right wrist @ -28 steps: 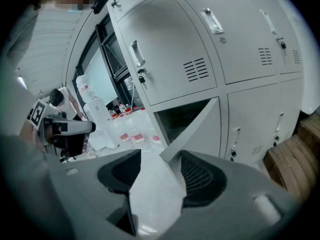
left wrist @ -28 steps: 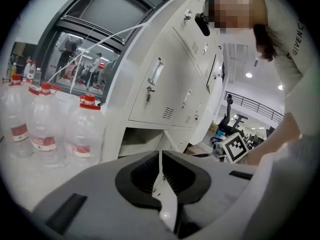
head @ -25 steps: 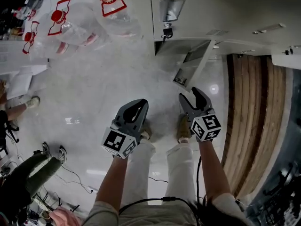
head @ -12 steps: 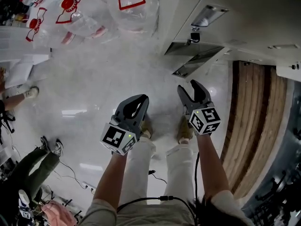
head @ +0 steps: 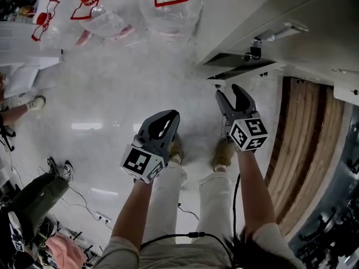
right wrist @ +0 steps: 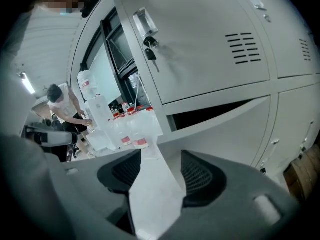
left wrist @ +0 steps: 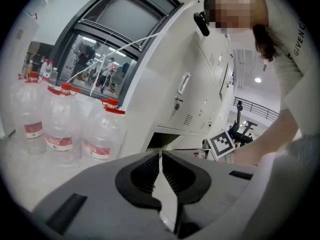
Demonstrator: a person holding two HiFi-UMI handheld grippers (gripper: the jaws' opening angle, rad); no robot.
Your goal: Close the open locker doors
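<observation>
Well off to the left of the ajar door stand several clear plastic water jugs with red caps (head: 106, 15), on the glossy pale floor (head: 112, 105). Nearer to that door, but apart from it, the left tool (head: 170, 118) hangs over the floor. Its own view shows its jaws pressed together to a thin slit, with nothing pinched between them (left wrist: 161, 156). Just beside the door, the right tool (head: 231, 94) points at it with its jaws spread and only floor showing between them (right wrist: 160, 159). It does not touch the metal in any view. The task's thing is the pale grey sheet-metal locker door (right wrist: 225, 134), low in the bank of lockers. It is close to shut but leaves a dark wedge-shaped gap (right wrist: 210, 115) along the edge next to the closed, vented upper door (right wrist: 215, 44), which has a key (right wrist: 150, 49) hanging in its lock. To the right of the ajar door lies a run of brown wooden planks (head: 305, 139). The door will probably handle as light and stiff, swinging freely on its hinges, and its smooth paint gives little to pinch. It is likely better pushed than gripped, with the outside of a jaw laid flat on the panel near the edge bordering the gap. A firm press to the end should help, since thin steel may spring back from the frame.
</observation>
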